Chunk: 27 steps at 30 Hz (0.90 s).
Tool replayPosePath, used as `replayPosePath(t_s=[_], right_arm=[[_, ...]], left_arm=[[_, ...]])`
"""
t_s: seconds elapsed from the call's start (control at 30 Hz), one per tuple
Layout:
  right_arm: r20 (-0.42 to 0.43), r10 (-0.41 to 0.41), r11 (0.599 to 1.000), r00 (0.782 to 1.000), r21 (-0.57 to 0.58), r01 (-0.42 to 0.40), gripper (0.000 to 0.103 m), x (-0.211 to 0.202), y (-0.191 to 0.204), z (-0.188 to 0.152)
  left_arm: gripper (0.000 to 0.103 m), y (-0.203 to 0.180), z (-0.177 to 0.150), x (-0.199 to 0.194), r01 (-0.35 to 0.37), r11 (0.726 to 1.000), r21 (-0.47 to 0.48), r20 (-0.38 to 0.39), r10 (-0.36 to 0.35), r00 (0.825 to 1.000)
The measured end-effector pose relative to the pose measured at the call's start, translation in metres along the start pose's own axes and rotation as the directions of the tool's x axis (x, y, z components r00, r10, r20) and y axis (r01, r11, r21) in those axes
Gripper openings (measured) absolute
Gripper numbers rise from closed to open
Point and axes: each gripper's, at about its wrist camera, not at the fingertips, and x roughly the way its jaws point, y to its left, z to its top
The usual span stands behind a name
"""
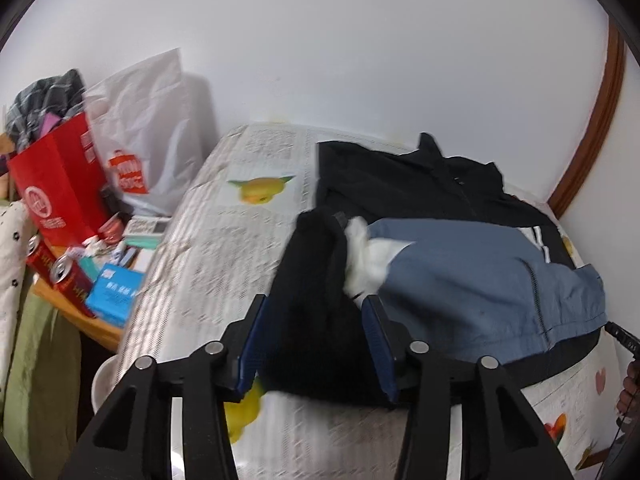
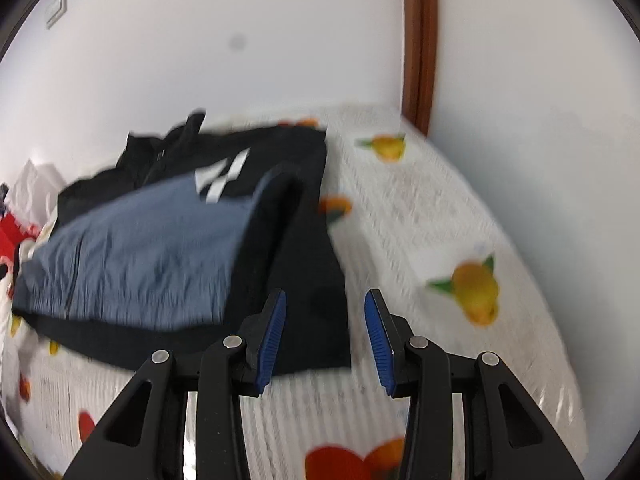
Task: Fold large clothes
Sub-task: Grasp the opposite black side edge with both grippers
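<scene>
A black and blue jacket point(image 1: 460, 240) lies on the table with white lining showing at its left; it also shows in the right wrist view point(image 2: 160, 248). A black sleeve point(image 1: 312, 280) is folded over its left side, and another black sleeve point(image 2: 308, 264) lies along its right side. My left gripper point(image 1: 316, 312) is open, its jaws either side of the sleeve's near end without closing on it. My right gripper point(image 2: 325, 312) is open and empty just above the near end of the right sleeve.
The table point(image 1: 224, 240) wears a white cloth with fruit prints point(image 2: 476, 292). To the left stand a red bag point(image 1: 60, 184), a white plastic bag point(image 1: 148, 128), drink cans point(image 1: 64, 272) and small boxes point(image 1: 114, 292). A wall and brown door frame point(image 2: 418, 40) are behind.
</scene>
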Motion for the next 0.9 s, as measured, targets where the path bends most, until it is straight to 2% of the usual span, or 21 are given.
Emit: replayPosePath(t_s=[0.2,0.3,0.43,0.5,0.53,0.57,0.63,0.7,0.9], right_arm=[[-0.047,0.027,1.0,0.999,0.008,-0.026,0.041,0.026,0.004,-0.011],[-0.054,0.021,1.0,0.998,0.011,-0.02,0.041,0.037,0.005,-0.008],[-0.062,0.03,0.999,0.998,0.02,-0.028,0.038,0.046,0.006,-0.006],[-0.064,0.047,0.999,0.997,0.021,-0.045,0.029,0.047,0.006,-0.005],[-0.067,0.042,0.999,0.997,0.014,-0.042,0.017,0.046,0.007,-0.005],[-0.067,0.048,0.999,0.997,0.007,-0.048,0.012,0.046,0.006,-0.005],[-0.064,0.073,0.997,0.995,0.006,-0.073,0.009,0.04,0.004,-0.006],[-0.063,0.09,0.996,0.994,0.016,-0.089,0.007,0.035,0.001,-0.007],[-0.062,0.059,0.998,0.996,-0.012,-0.06,0.006,0.016,-0.001,-0.016]], left_arm=[[0.047,0.027,-0.018,0.014,0.011,0.999,-0.052,-0.062,-0.014,0.998],[0.047,0.028,-0.024,0.03,0.05,0.998,-0.04,-0.112,-0.054,0.992],[0.047,0.025,-0.03,0.048,0.095,0.994,-0.053,-0.143,-0.102,0.984],[0.035,0.023,-0.031,0.053,0.114,0.991,-0.068,-0.152,-0.123,0.981],[0.026,0.021,-0.032,0.054,0.12,0.991,-0.064,-0.16,-0.129,0.979],[0.02,0.019,-0.032,0.054,0.118,0.991,-0.057,-0.16,-0.126,0.979],[0.015,0.019,-0.032,0.051,0.128,0.99,-0.057,-0.158,-0.135,0.978],[0.013,0.02,-0.034,0.046,0.141,0.987,-0.072,-0.159,-0.151,0.976],[0.012,0.014,-0.054,0.022,0.149,0.987,-0.058,-0.179,-0.157,0.971]])
